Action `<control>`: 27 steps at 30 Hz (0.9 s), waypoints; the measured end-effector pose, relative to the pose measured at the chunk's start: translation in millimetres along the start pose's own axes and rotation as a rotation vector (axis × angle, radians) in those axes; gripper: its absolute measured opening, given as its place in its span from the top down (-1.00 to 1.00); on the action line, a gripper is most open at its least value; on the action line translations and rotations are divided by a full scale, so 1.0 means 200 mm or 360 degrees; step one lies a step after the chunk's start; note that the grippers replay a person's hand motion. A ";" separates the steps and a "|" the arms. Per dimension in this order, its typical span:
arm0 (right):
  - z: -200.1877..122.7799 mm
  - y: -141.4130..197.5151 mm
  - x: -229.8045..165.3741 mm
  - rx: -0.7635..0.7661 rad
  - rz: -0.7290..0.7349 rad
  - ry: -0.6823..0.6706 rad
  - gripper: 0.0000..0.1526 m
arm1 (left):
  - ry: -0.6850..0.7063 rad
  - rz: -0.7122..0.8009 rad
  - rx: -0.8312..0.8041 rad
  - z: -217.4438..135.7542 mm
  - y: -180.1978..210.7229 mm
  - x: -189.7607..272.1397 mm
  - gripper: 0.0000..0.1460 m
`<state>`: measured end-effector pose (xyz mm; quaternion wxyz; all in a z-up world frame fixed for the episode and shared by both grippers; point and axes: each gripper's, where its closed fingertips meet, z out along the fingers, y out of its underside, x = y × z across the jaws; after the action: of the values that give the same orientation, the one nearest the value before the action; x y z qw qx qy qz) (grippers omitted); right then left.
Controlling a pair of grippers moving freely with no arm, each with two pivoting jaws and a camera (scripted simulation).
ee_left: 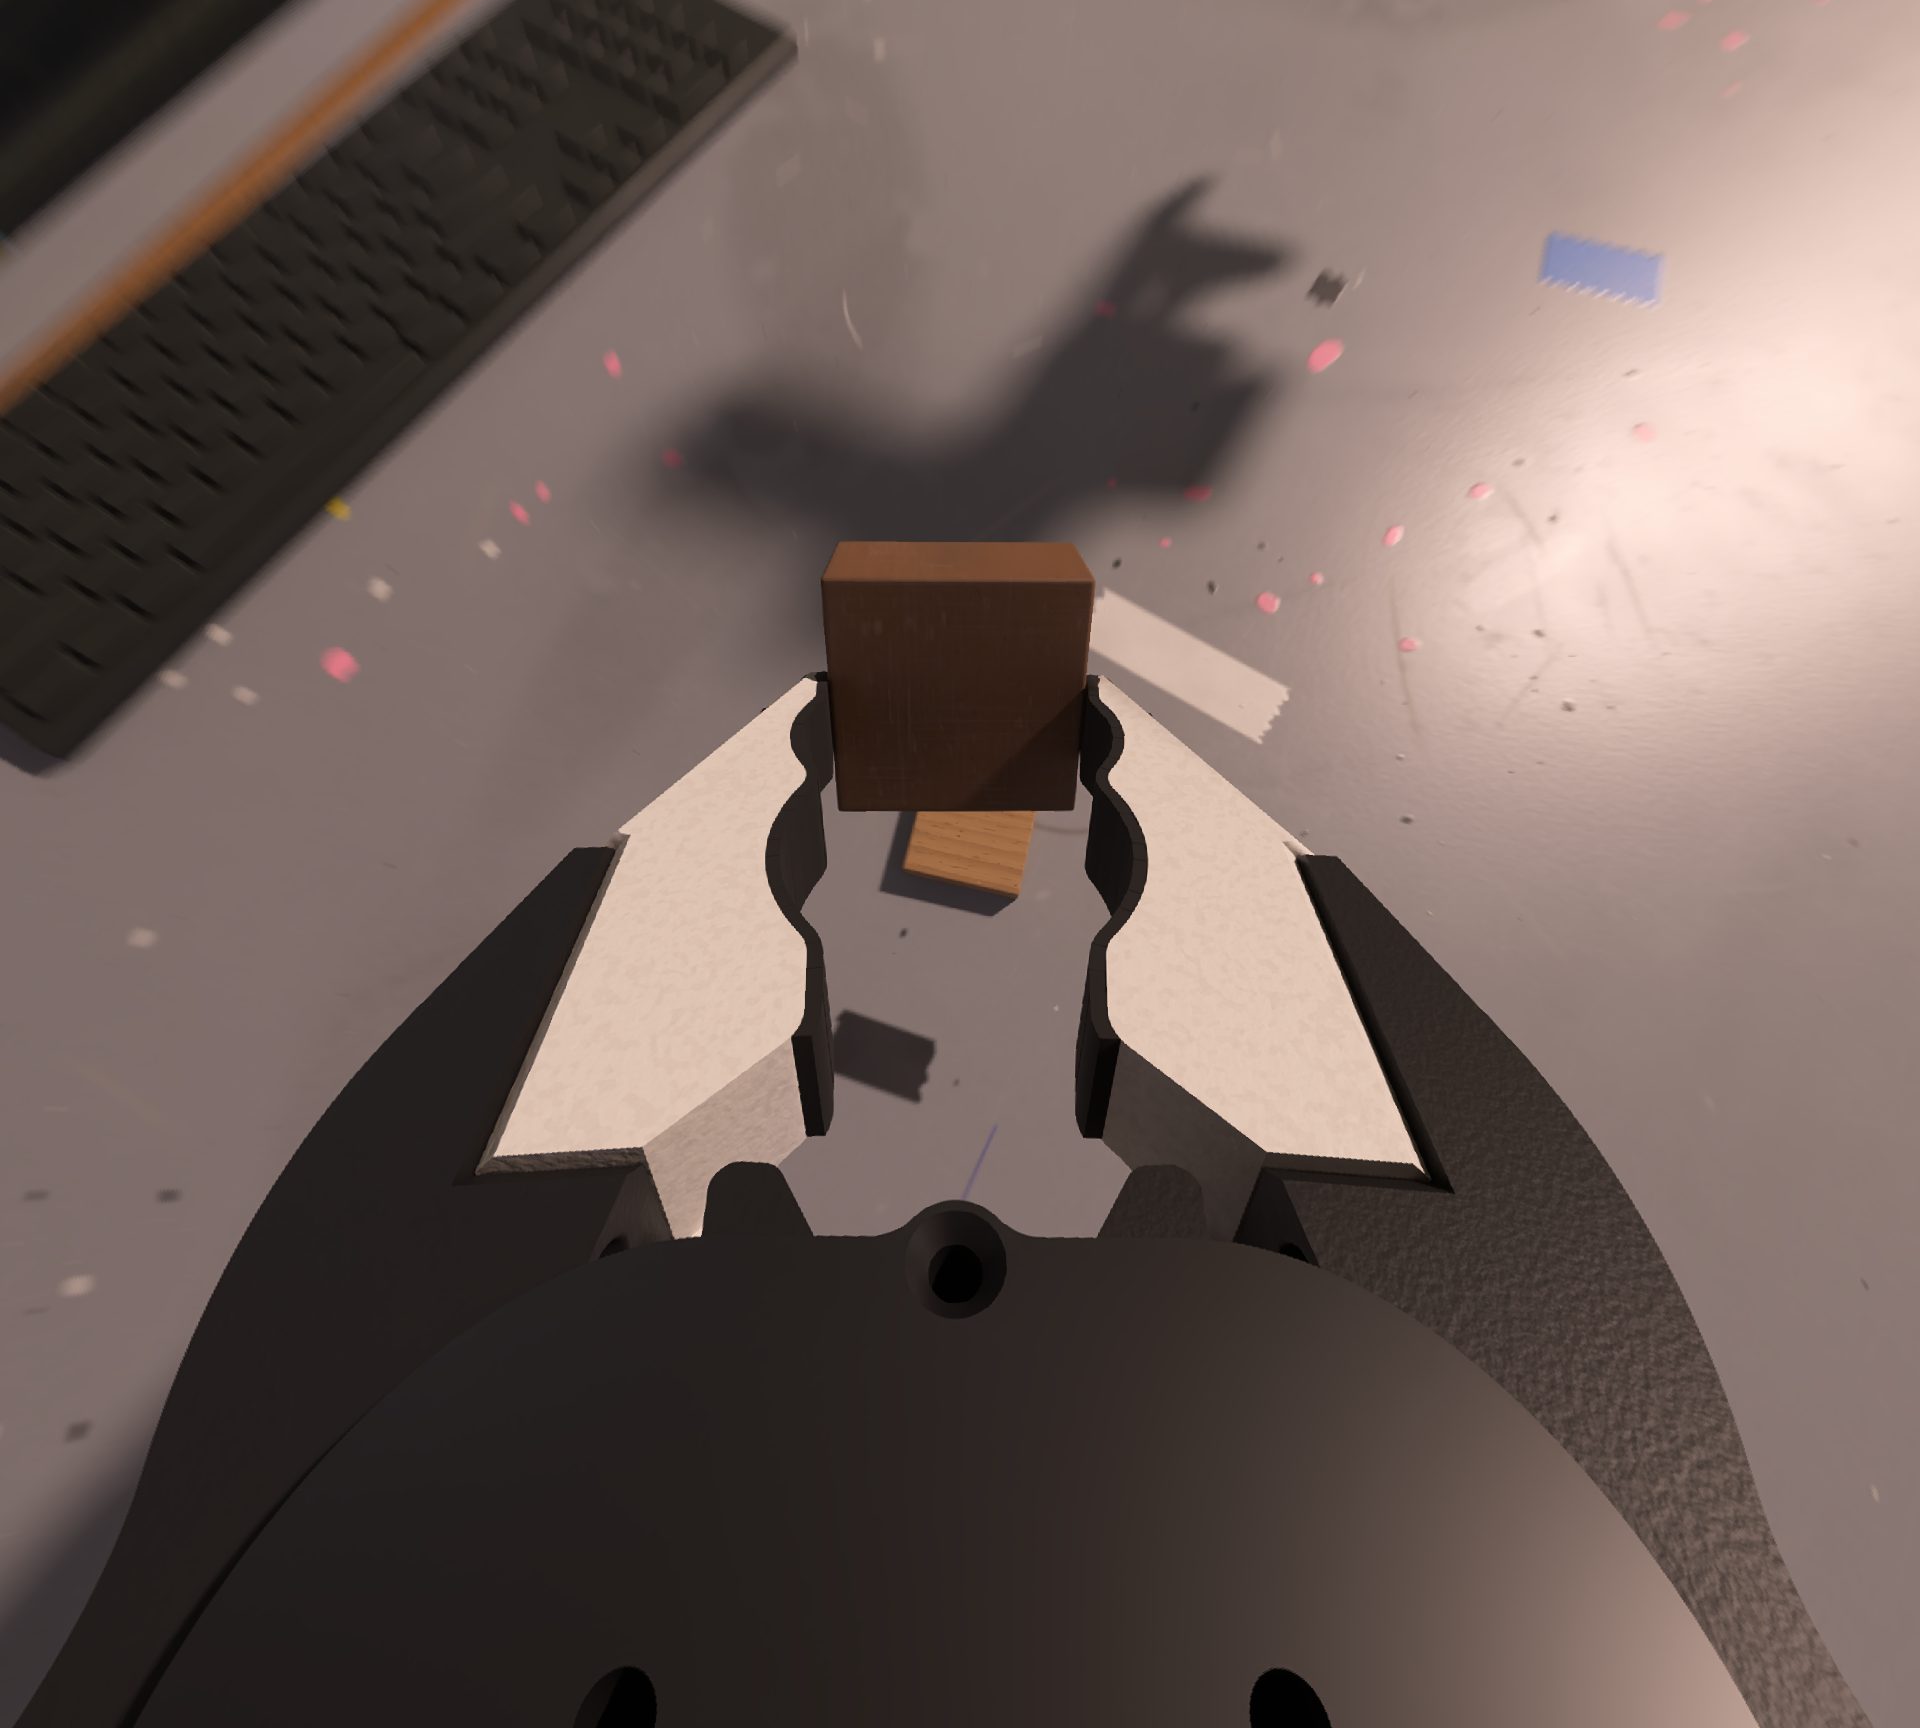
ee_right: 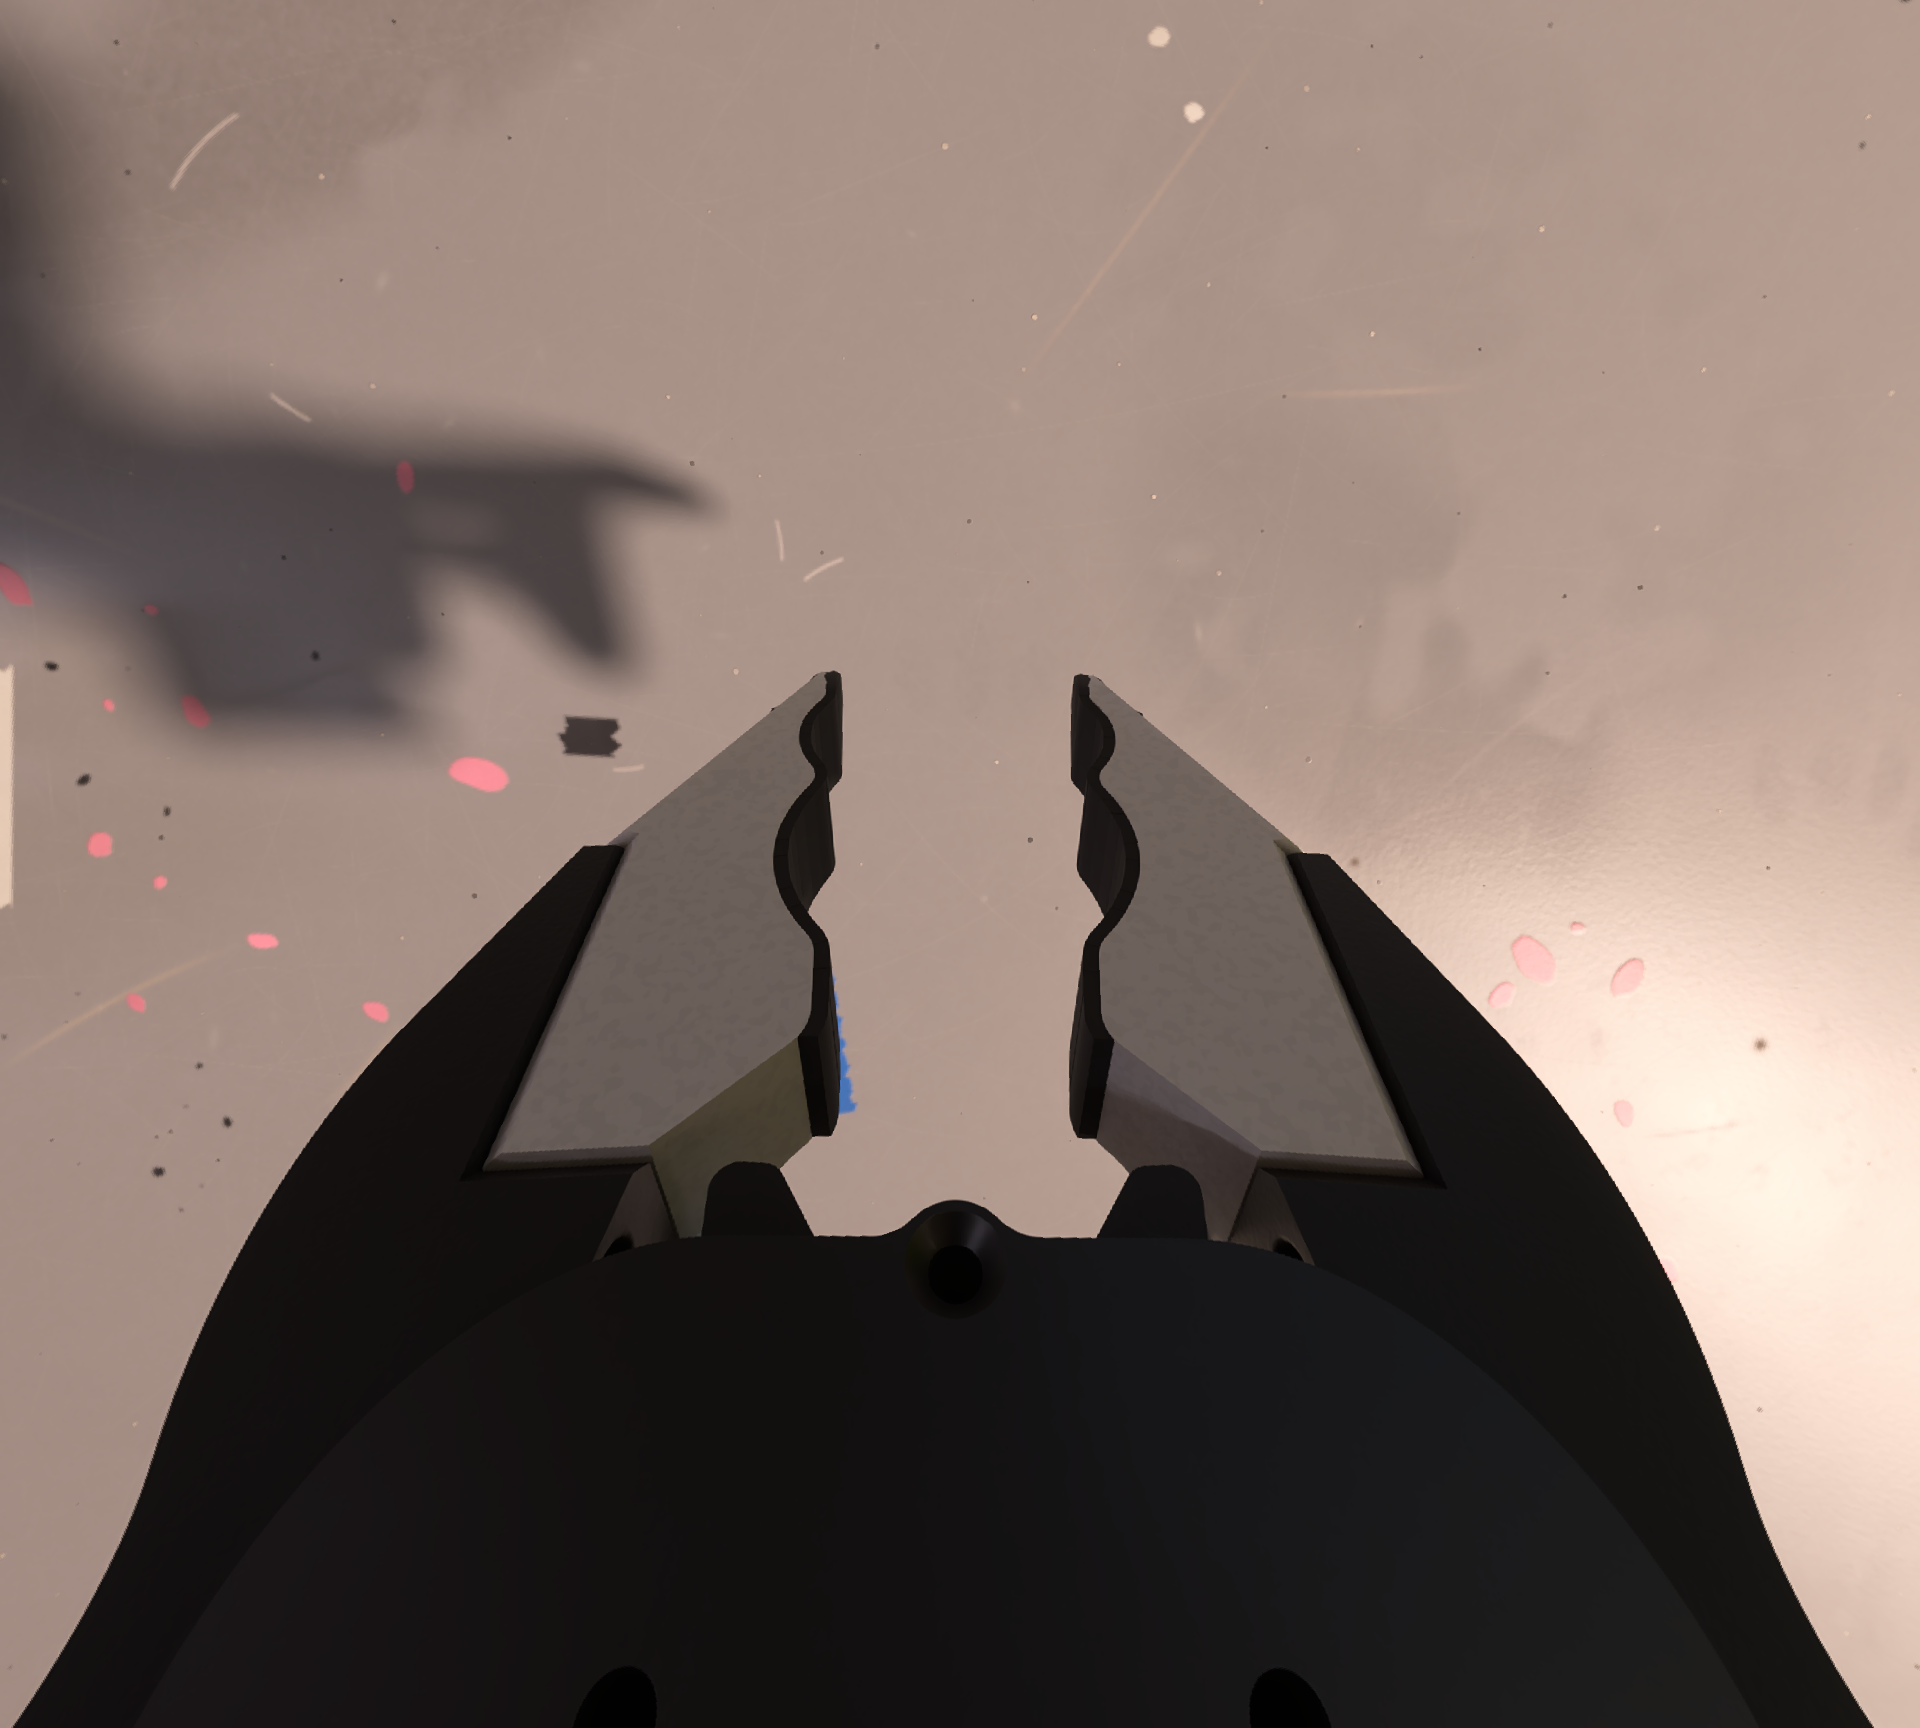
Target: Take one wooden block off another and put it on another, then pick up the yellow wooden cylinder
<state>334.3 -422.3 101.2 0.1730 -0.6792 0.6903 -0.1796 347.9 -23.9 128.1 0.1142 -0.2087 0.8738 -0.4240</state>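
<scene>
In the left wrist view, my left gripper (ee_left: 958, 712) is shut on a dark brown wooden block (ee_left: 956, 676), held at the fingertips above the table. Below it a light wooden block (ee_left: 966, 857) lies on the table, mostly hidden by the brown block. In the right wrist view, my right gripper (ee_right: 956, 691) is open and empty, hovering over bare table. The yellow wooden cylinder is in neither view.
A black keyboard (ee_left: 343, 328) lies at the left, with an orange strip (ee_left: 312, 89) beyond it. A white tape strip (ee_left: 1195, 670) and a blue patch (ee_left: 1600, 270) mark the grey, paint-speckled table (ee_left: 1455, 535). The blue patch peeks beside the right gripper's left finger (ee_right: 844, 1055).
</scene>
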 end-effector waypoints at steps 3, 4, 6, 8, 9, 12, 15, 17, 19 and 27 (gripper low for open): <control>0.00 0.00 0.00 0.0000 0.0007 -0.0016 0.42 | -0.0018 -0.0083 -0.0192 0.20 0.14 0.01 0.35; 0.00 0.01 0.00 -0.0003 0.0008 -0.0020 0.42 | -0.0041 -0.0078 -0.0250 0.24 0.18 0.00 0.35; 0.00 0.01 0.00 -0.0012 0.0010 -0.0026 0.42 | -0.0087 -0.0051 -0.0319 0.30 0.23 0.00 0.35; 0.01 0.02 0.00 -0.0026 0.0013 -0.0031 0.42 | -0.0114 -0.0008 -0.0398 0.34 0.28 -0.01 0.35; 0.01 0.02 0.00 -0.0034 0.0014 -0.0033 0.42 | -0.0124 -0.0001 -0.0439 0.36 0.30 -0.01 0.35; 0.02 0.03 0.00 -0.0053 0.0011 -0.0037 0.42 | -0.0133 -0.0016 -0.0500 0.38 0.33 -0.02 0.35; 0.02 0.03 0.00 -0.0051 0.0015 -0.0042 0.42 | -0.0118 -0.0015 -0.0557 0.39 0.35 -0.01 0.35; 0.02 0.03 0.01 -0.0051 0.0019 -0.0041 0.42 | -0.0092 0.0003 -0.0595 0.40 0.36 -0.01 0.34; 0.02 0.03 0.01 -0.0053 0.0018 -0.0040 0.42 | -0.0068 0.0069 -0.0620 0.41 0.37 0.00 0.33; 0.02 0.03 0.01 -0.0053 0.0018 -0.0042 0.42 | 0.0150 0.0374 -0.0769 0.41 0.40 0.03 0.32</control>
<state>330.1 -423.8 95.4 0.1718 -0.6803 0.6947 -0.1582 351.2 -39.5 15.1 0.0686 -0.1070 0.9723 -0.1963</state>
